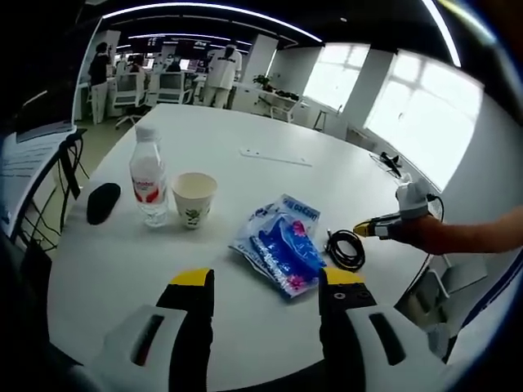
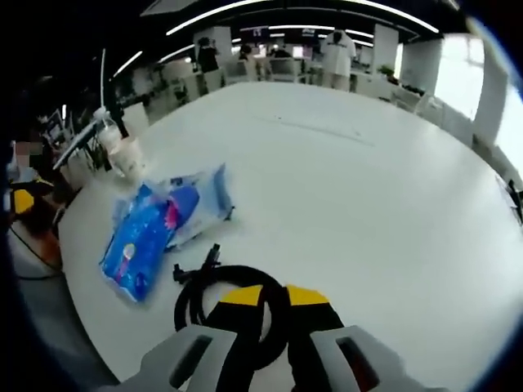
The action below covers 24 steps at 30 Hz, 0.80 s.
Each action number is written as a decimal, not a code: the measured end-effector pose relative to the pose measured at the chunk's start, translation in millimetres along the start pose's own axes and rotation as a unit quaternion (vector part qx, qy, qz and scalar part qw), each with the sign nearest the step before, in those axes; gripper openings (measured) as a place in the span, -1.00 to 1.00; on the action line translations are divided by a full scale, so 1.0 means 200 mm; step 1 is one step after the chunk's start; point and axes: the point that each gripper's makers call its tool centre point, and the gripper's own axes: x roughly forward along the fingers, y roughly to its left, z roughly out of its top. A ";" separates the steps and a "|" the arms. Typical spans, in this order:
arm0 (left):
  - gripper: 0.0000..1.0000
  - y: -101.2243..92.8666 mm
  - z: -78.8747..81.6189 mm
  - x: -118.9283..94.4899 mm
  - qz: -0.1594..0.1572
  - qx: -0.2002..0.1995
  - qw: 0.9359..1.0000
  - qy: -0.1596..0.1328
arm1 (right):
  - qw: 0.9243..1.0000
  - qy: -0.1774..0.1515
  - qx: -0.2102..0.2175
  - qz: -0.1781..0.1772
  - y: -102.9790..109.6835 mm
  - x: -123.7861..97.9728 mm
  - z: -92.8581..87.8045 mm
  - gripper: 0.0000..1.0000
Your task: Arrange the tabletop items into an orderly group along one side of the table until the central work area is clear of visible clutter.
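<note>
Cable (image 2: 233,298): a black coil lying on the white surface (image 2: 368,188), at about 6 o'clock in the right gripper view, directly at the tips of the right claw (image 2: 274,296). The jaws stand close together with the coil's near loop at or between them; we cannot tell whether they pinch it yet. In the left gripper view the same coil (image 1: 345,249) sits at about 4 o'clock, just beside the blue packets (image 1: 282,245), with the right claw (image 1: 368,229) touching it from the right.

Left claw (image 1: 265,287): jaws spread wide, holding nothing, hovering over the near edge of the surface.

Step in hand, as we judge it: take the cable and move it to the group. To do it well, we would close on a doubled part of the loop, not on the plug end, so the coil lifts as one bundle and does not unwind. Lift clear before travelling, since the packets lie just beside it and could be dragged.

Count:
- bottle (image 1: 149,175): 1, upright, at 10 o'clock
- cup (image 1: 194,198): 1, just beside the bottle
- blue packets: 2, overlapping
- cable: 1
- dark mouse-like object (image 1: 103,202): 1, at 9 o'clock
- flat strip (image 1: 275,157): 1, far side
</note>
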 end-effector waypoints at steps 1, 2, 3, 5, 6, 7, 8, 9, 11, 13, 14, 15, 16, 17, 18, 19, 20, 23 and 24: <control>0.01 -0.01 -0.01 0.01 -0.002 -0.001 1.000 0.001 | 1.000 0.000 -0.006 0.005 0.01 0.01 0.01 -0.81; 0.01 -0.01 -0.01 0.01 -0.004 -0.002 1.000 0.002 | 1.000 0.000 -0.011 0.012 0.04 0.01 0.02 -0.79; 0.01 -0.03 -0.02 0.02 -0.007 -0.002 1.000 0.004 | 1.000 -0.001 -0.013 0.017 0.05 0.02 0.03 -0.76; 0.01 -0.05 -0.03 0.03 -0.011 0.001 1.000 0.007 | 0.999 -0.001 -0.023 0.026 0.08 0.03 0.05 -0.73; 0.01 -0.06 -0.03 0.03 -0.013 0.003 1.000 0.009 | 0.999 -0.002 -0.031 0.032 0.10 0.04 0.07 -0.71; 0.01 -0.06 -0.04 0.04 -0.015 0.003 1.000 0.010 | 0.999 -0.002 -0.035 0.039 0.12 0.04 0.07 -0.70; 0.01 -0.07 -0.04 0.04 -0.017 0.003 1.000 0.011 | 0.998 -0.003 -0.041 0.048 0.15 0.05 0.09 -0.68; 0.01 -0.08 -0.04 0.05 -0.018 0.003 1.000 0.012 | 0.998 -0.002 -0.046 0.052 0.16 0.06 0.10 -0.67; 0.01 -0.09 -0.06 0.06 -0.019 0.002 1.000 0.018 | 0.997 0.000 -0.055 0.062 0.20 0.07 0.12 -0.65; 0.01 -0.10 -0.08 0.08 -0.023 0.002 0.999 0.024 | 0.996 0.000 -0.056 0.068 0.24 0.08 0.14 -0.65; 0.01 -0.11 -0.09 0.09 -0.026 0.001 0.999 0.027 | 0.996 0.000 -0.057 0.070 0.25 0.09 0.14 -0.65; 0.02 -0.13 -0.11 0.10 -0.029 0.002 0.999 0.030 | 0.996 0.001 -0.057 0.075 0.27 0.11 0.16 -0.64; 0.02 -0.14 -0.12 0.10 -0.032 0.003 0.999 0.034 | 0.995 0.000 -0.058 0.078 0.28 0.11 0.17 -0.63; 0.02 -0.15 -0.13 0.11 -0.035 0.005 0.999 0.037 | 0.995 0.000 -0.062 0.083 0.31 0.12 0.18 -0.63; 0.02 -0.16 -0.13 0.11 -0.037 0.006 0.999 0.039 | 0.994 0.000 -0.066 0.085 0.33 0.12 0.19 -0.63; 0.02 -0.17 -0.13 0.12 -0.040 0.006 0.998 0.040 | 0.993 0.000 -0.072 0.089 0.35 0.13 0.20 -0.63; 0.02 -0.17 -0.14 0.12 -0.040 0.006 0.998 0.041 | 0.993 0.001 -0.074 0.092 0.36 0.14 0.20 -0.63; 0.01 -0.18 -0.14 0.12 -0.045 0.001 0.998 0.041 | 0.992 0.005 -0.079 0.102 0.40 0.15 0.22 -0.62; 0.01 -0.19 -0.14 0.13 -0.047 -0.002 0.998 0.041 | 0.991 0.008 -0.083 0.106 0.41 0.17 0.23 -0.61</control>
